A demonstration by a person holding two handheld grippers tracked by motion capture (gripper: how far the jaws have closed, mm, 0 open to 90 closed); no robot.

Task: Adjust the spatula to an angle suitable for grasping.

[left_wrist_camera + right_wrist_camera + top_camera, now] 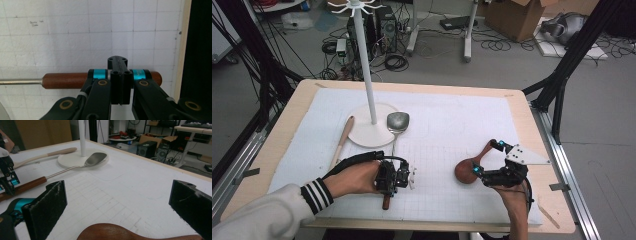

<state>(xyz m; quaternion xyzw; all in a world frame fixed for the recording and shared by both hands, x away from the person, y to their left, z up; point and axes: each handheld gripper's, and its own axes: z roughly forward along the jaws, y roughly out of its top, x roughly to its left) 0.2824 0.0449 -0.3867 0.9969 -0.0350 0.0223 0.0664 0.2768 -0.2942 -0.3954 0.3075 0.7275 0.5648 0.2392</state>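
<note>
**Left tongs closed over spatula handle, right tongs wide open at wooden spoon**

Your metal spatula: grey steel blade, thin steel shaft, dark red-brown wooden handle. The blade rests against the rim of the white stand base near the table's middle-left; the handle end points at the near edge. Your left gripper sits over that handle. In the left gripper view the jaws are shut together right above the handle, which runs crosswise behind them; can't tell if the tips actually pinch it.

Your right gripper is at the near right, jaws spread wide. The dark wooden spoon lies between them, bowl toward you in the right gripper view; the pads are apart from it, no contact.

A pale wooden spoon lies along the left side of the stand base, just beside it, well clear of both grippers.

The white gridded mat covers most of the table. Open mat between your two grippers and across the whole far-right quarter. The spatula handle end is close to the near edge of the mat; the right gripper is near the right edge.
</note>
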